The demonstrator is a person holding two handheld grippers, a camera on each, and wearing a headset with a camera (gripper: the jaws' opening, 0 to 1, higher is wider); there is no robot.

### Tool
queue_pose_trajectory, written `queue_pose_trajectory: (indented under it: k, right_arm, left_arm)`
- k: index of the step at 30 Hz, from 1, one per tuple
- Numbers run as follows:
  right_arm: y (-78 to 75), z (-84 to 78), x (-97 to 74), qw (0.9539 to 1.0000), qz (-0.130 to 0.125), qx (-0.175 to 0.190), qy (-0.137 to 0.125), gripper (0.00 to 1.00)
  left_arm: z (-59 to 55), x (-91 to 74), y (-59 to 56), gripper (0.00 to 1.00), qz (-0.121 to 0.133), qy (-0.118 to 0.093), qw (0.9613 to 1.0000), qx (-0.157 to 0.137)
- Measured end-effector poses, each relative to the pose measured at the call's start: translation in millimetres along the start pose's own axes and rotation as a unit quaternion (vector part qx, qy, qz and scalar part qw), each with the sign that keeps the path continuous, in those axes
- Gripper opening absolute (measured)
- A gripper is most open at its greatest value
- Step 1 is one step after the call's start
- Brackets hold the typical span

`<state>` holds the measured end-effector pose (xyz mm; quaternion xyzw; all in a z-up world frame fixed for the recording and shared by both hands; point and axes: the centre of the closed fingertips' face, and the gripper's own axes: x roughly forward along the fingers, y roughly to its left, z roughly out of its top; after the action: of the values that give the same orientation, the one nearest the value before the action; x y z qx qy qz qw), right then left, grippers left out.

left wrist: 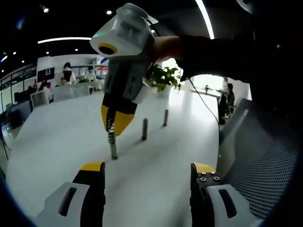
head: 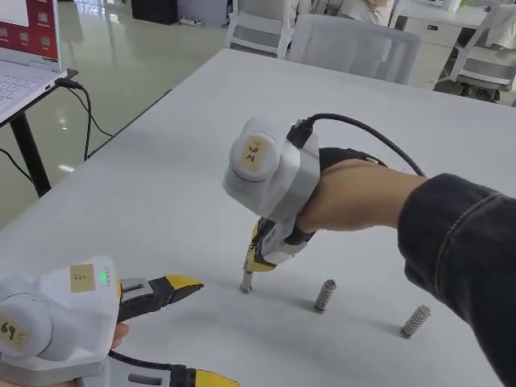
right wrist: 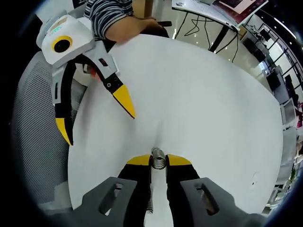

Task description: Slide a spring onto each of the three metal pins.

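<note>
My right gripper (head: 260, 256) points down at the white table (head: 161, 193), shut on a spring (right wrist: 157, 155) that sits over the top of the nearest metal pin (head: 246, 282). In the left gripper view the same spring (left wrist: 111, 126) hangs from the yellow jaws onto that pin (left wrist: 114, 150). Two other pins stand to the right, each wearing a spring (head: 325, 296) (head: 415, 321). My left gripper (head: 201, 330) is open at the bottom left, apart from the pins, with nothing between its jaws. It also appears open as the left gripper (right wrist: 99, 127) in the right gripper view.
A laptop (head: 28, 56) sits on a side stand at the far left, with cables hanging down. Grey chairs (head: 355, 44) stand beyond the table's far edge. A mesh chair back (left wrist: 260, 156) is close on the right of the left gripper view.
</note>
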<state>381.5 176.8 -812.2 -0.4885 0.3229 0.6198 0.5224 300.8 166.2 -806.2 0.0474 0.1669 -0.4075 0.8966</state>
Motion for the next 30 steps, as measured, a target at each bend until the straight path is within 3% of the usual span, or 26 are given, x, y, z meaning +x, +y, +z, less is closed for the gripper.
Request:
queue_pose_trajectory:
  k: [30]
  right_arm:
    - [15.1,-13.1,32.7,0.9995,0.022,0.004,0.021,0.09]
  left_arm:
    - [-3.8,0.9,1.8,0.69,0.0,0.004,1.0,-0.003]
